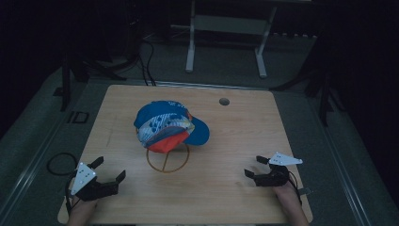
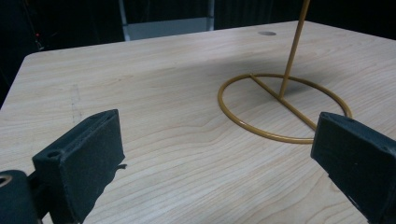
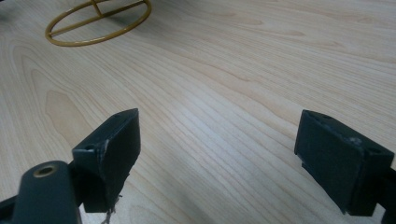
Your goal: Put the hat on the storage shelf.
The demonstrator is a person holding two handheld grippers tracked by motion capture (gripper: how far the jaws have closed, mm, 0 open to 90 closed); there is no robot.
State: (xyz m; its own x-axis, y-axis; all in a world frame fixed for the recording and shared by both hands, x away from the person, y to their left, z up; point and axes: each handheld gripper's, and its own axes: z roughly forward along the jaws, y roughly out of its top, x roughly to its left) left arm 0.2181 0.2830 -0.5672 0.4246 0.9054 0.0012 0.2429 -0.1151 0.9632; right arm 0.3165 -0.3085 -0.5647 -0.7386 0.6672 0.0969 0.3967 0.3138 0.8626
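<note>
A blue, white and orange cap (image 1: 168, 125) sits on top of a thin gold wire stand (image 1: 168, 160) in the middle of the wooden table (image 1: 235, 136). The stand's ring base (image 2: 280, 105) and upright rod lie ahead of my left gripper (image 1: 111, 169), which rests open near the table's front left with nothing between its jaws. My right gripper (image 1: 255, 166) is open too, near the front right, its jaws empty and pointing left toward the ring base (image 3: 99, 21).
A round cable hole (image 1: 224, 101) is in the table's far right part. A white-legged frame (image 1: 226, 42) stands on the floor behind the table. A black cable loop (image 1: 59, 163) lies on the floor at the left.
</note>
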